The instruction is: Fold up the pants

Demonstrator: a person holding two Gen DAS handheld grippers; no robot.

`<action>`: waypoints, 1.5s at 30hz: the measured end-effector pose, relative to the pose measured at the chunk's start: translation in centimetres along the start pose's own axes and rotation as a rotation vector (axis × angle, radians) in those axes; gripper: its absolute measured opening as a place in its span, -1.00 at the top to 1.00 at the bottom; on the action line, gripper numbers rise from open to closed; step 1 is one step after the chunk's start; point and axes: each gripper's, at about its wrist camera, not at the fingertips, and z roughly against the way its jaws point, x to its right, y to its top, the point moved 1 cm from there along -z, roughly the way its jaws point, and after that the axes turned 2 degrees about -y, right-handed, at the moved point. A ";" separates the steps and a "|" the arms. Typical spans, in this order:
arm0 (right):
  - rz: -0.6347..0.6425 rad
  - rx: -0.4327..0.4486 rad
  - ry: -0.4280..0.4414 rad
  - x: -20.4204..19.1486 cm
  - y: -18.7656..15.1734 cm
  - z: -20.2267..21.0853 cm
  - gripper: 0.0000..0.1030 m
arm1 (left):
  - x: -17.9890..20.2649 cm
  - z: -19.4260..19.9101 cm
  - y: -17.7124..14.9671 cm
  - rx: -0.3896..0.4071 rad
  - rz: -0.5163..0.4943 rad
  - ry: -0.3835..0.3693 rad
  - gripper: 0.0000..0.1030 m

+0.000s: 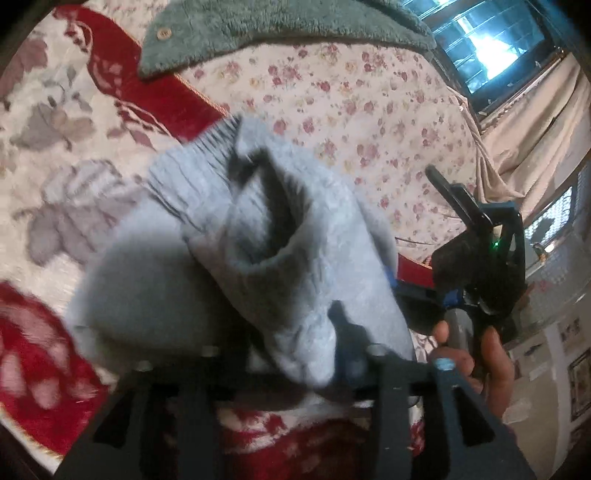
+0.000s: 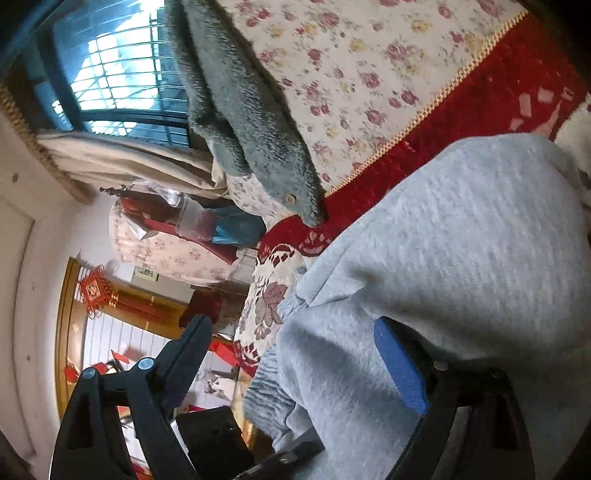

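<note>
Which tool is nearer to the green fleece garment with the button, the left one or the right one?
Hard to tell. Both tools are at the grey pants, well short of the green fleece garment at the far end of the bed; neither the left tool nor the right tool looks clearly nearer.

Black hand-held gripper (image 2: 291, 354) with blue pads (image 2: 400, 365).

We saw bed (image 1: 369, 122) under floral-print cover, red-and-cream patterned blanket (image 1: 66, 122) over it. Grey fleece garment (image 1: 280, 29) with button lay at far side. Light grey pants (image 1: 207, 258) lay bunched on blanket, ribbed cuff showing.
</note>
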 end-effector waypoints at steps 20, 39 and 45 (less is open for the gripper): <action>0.491 0.142 -0.759 -3.8 0.0 2.9 -0.81 | 8.4 -0.6 2.0 0.068 -0.469 0.331 -0.80; 0.448 0.037 -0.792 -0.5 -2.7 3.4 -0.82 | 3.7 -0.8 2.9 -0.039 -0.418 0.425 -0.88; 0.476 0.086 -0.698 -4.0 -3.6 6.1 -0.82 | 3.6 1.3 3.7 0.017 -0.429 0.449 -0.88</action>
